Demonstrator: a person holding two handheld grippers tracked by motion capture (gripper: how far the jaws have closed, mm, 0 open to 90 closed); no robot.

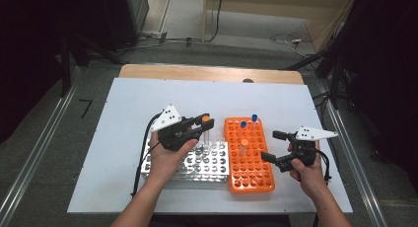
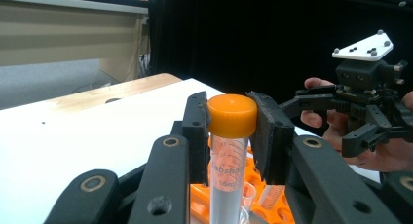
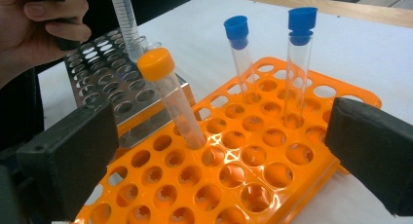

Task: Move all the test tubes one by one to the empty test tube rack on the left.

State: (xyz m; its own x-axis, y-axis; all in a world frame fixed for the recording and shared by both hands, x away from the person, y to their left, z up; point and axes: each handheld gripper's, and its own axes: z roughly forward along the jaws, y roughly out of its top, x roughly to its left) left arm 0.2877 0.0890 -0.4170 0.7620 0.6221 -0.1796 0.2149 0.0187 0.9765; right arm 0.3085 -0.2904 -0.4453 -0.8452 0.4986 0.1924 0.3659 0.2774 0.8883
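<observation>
Padded black fingers of the left gripper clamp a clear orange-capped tube above the steel rack. Right gripper gapes empty beside the orange plastic rack, holding apparently three tubes: two blue-capped, one orange-capped.

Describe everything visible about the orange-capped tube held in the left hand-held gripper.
The orange-capped tube is a clear plastic cylinder with printed graduation marks and a smooth orange screw cap. It hangs upright, and the left hand-held gripper is shut on it, the black pads pressing just below and around the cap. It is poised above the metal rack, beside the orange rack.
</observation>
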